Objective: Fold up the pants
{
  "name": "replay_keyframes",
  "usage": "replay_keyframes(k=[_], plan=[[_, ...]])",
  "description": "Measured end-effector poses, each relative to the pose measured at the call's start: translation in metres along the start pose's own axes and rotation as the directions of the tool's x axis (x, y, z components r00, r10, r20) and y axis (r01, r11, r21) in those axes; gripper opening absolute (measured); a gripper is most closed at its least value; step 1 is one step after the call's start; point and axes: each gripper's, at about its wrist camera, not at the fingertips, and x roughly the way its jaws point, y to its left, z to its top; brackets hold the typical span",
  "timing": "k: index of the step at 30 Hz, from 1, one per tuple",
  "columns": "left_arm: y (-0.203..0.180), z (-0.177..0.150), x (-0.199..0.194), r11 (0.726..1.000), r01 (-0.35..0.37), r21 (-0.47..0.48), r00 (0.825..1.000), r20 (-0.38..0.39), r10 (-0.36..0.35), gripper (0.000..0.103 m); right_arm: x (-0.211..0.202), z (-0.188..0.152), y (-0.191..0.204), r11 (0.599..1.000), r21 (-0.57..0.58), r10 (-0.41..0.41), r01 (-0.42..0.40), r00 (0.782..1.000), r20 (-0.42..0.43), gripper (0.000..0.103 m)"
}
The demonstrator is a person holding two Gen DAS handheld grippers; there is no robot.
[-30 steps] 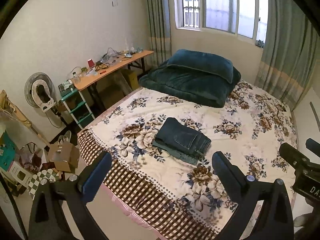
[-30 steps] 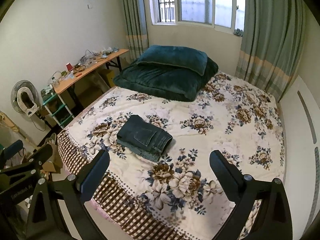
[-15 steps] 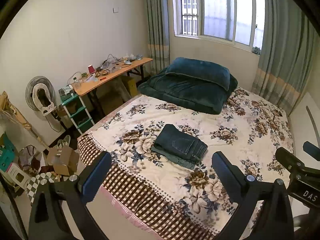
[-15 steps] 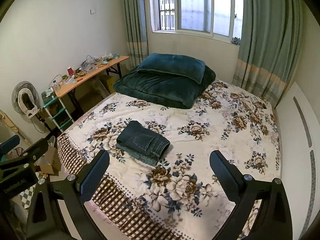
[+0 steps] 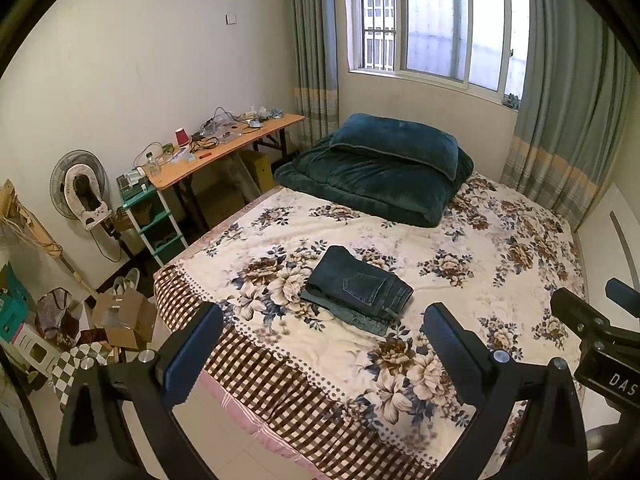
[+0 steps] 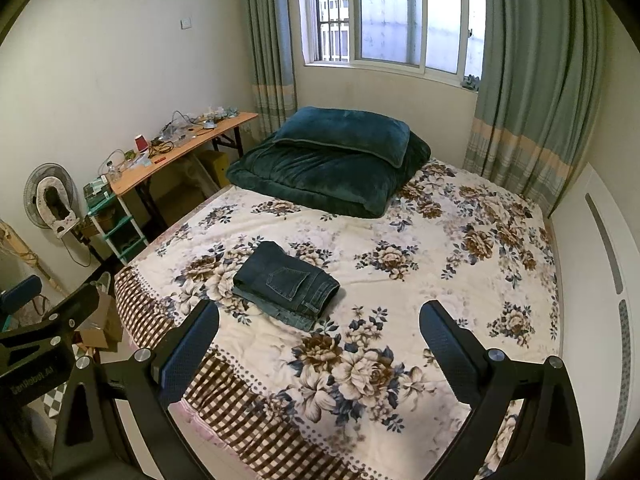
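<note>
Dark blue jeans point(image 5: 358, 286) lie folded into a compact stack on the floral bedspread point(image 5: 460, 240), near the bed's foot and left of centre; a back pocket faces up. The same pants point(image 6: 286, 280) show in the right wrist view. My left gripper point(image 5: 320, 340) is open and empty, held well back from the bed's foot edge. My right gripper point(image 6: 318, 338) is likewise open with nothing between its fingers, also far from the jeans. The right gripper's body point(image 5: 596, 344) shows at the right edge of the left wrist view.
A folded dark green quilt with a pillow point(image 5: 384, 168) sits at the head of the bed. A cluttered orange desk point(image 5: 216, 152), a green shelf point(image 5: 150, 220), a fan point(image 5: 78, 188) and cardboard boxes point(image 5: 124, 318) line the left side. A white panel point(image 6: 600, 280) stands right of the bed.
Both grippers have drawn back and tilted up from the bed, so the jeans look smaller and more of the window and wall show. The jeans have not moved.
</note>
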Motion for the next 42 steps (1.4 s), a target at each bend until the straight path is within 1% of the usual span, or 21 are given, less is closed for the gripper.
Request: replay_keyframes(k=[8,13,42], plan=[[0.000,-0.001,-0.001,1.000,0.001,-0.002,1.000,-0.003,-0.001,0.103,-0.005,-0.002,0.000,1.000,0.003,0.003,-0.003,1.000,-0.003,0.102],[0.001,-0.008,-0.006,1.000,0.002,-0.002,1.000,-0.006,-0.002,0.103,-0.003,-0.001,0.002,1.000,0.004,0.000,0.000,1.000,-0.002,0.102],[0.000,-0.004,-0.013,1.000,0.013,0.012,1.000,0.002,-0.013,0.103,-0.005,0.000,-0.001,1.000,0.003,0.008,-0.008,1.000,-0.002,0.102]])
